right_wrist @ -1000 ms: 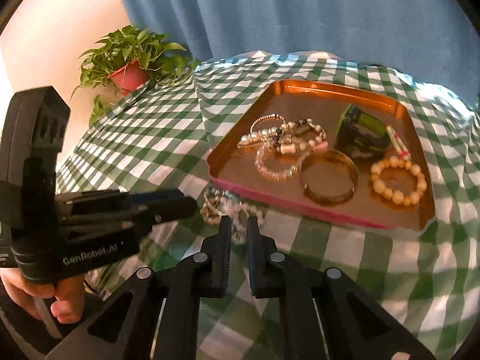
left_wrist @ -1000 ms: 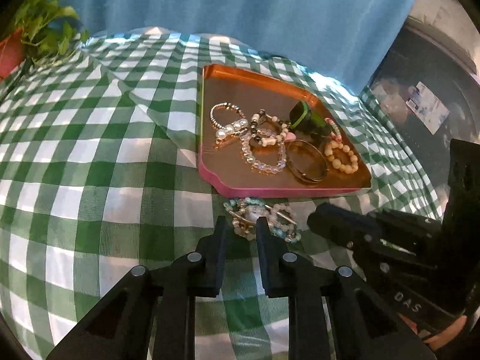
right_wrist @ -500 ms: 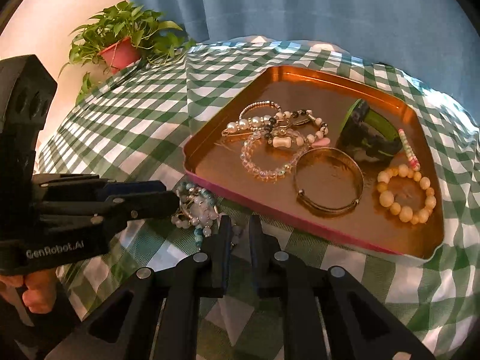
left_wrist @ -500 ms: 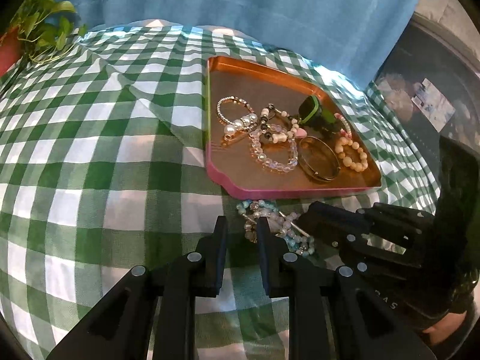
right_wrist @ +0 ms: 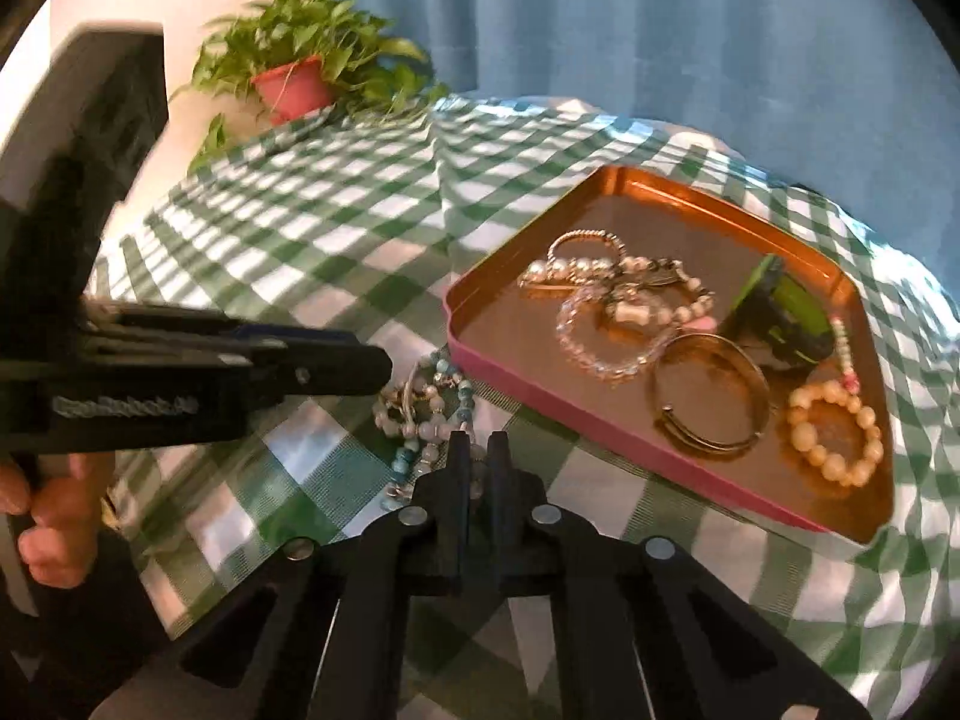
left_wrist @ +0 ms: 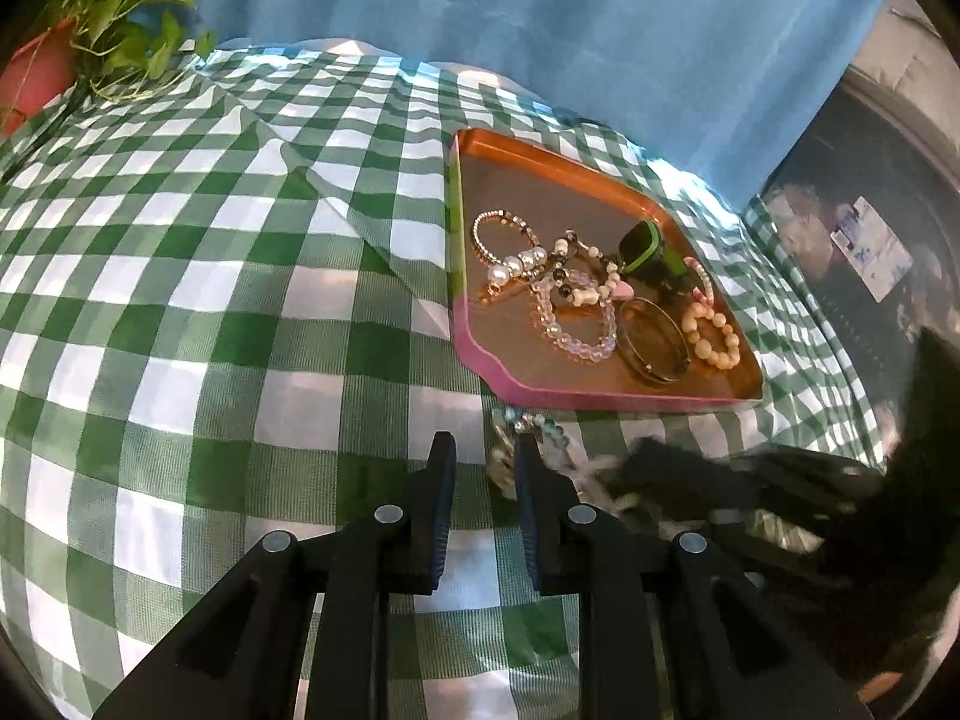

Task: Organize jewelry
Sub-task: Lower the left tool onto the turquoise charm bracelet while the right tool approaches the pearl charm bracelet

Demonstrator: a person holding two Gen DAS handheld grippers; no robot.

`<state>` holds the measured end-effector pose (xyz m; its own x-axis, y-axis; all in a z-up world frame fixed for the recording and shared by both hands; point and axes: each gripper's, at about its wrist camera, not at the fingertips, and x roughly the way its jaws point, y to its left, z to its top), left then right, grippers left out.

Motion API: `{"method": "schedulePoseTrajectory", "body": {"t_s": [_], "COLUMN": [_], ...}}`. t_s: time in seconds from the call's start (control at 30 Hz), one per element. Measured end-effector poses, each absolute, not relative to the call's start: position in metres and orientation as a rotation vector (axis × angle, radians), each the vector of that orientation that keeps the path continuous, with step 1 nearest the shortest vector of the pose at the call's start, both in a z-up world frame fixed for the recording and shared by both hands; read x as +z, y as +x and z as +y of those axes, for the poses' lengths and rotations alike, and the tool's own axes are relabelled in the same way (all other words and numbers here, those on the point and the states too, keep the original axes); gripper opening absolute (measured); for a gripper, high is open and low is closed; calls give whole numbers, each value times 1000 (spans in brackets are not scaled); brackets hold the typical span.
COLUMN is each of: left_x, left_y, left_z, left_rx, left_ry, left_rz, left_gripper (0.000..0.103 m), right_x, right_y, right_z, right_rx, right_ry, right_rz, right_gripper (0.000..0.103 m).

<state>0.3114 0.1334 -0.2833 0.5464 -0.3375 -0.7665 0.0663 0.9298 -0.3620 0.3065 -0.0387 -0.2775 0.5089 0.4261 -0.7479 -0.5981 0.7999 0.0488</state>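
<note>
Beaded bracelet (right_wrist: 423, 414), turquoise and pearly beads on loose strand, lying on green-checked cloth surface (left_wrist: 198, 312) just beside pink-rimmed copper tray (right_wrist: 864, 525), outside it. We are judging it light, floppy, slippery; best pinched across single strand. Right tongs (right_wrist: 478, 450), angled down, jaws having just been closing, now pinching strand. Left tongs (left_wrist: 483, 456) hovering narrowly parted, gripping nothing.

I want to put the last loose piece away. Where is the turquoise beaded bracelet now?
The turquoise beaded bracelet lies on the checked cloth just outside the tray's pink near edge, between both gripper tips.
</note>
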Motion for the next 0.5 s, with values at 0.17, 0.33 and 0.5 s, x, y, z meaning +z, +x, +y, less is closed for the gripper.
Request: {"method": "schedulePoseTrajectory", "body": {"t_s": [0.17, 0.33, 0.5], "left_x": [-278, -278, -280], "left_y": [312, 311, 307], "left_z": [139, 128, 89], "left_rx": [-243, -295, -389], "left_ry": [-324, -339, -260], "left_rz": [948, 958, 995], "left_gripper": [21, 21, 21], "right_x": [-228, -193, -207], "right_y": [283, 270, 278], "right_z": [-68, -94, -111], "right_rx": [634, 611, 564], "right_ry": [-150, -105, -89], "right_rz": [727, 647, 695], "right_gripper": [5, 5, 5]}}
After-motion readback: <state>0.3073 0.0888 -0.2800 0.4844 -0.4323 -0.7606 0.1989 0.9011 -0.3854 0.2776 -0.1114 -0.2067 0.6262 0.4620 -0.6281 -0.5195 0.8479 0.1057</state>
